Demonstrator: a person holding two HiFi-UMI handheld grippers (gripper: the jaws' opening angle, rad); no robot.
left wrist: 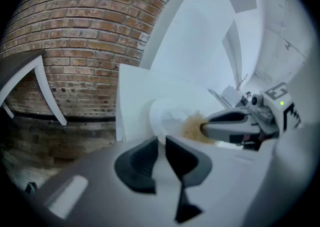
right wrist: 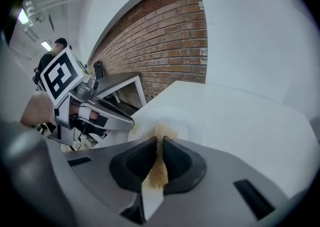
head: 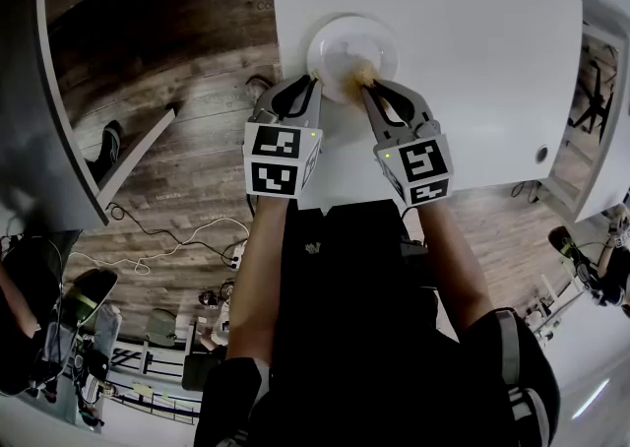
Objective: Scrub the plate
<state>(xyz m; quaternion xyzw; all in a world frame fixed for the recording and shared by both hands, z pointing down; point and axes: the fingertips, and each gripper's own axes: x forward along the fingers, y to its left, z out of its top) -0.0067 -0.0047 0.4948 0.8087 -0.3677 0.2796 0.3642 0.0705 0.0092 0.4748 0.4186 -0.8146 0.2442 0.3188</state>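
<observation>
A round white plate point(head: 345, 45) lies on the white table point(head: 472, 61) close to its near edge. My left gripper point(head: 317, 82) is at the plate's near left rim; in the left gripper view point(left wrist: 161, 143) its jaws are shut on the white rim of the plate point(left wrist: 167, 116). My right gripper point(head: 366, 82) is shut on a tan scrub pad point(head: 363, 70), which rests on the plate's near part. The right gripper view shows the pad point(right wrist: 159, 133) running between the jaws point(right wrist: 160, 143) onto the plate point(right wrist: 192, 128). The two grippers stand side by side, tips close together.
The table's left edge and near edge run close to the plate. A grey table point(head: 59, 91) stands to the left over a wooden floor with cables point(head: 167, 238). A brick wall point(left wrist: 75, 31) lies beyond the table. A small round hole point(head: 541, 154) marks the table's right side.
</observation>
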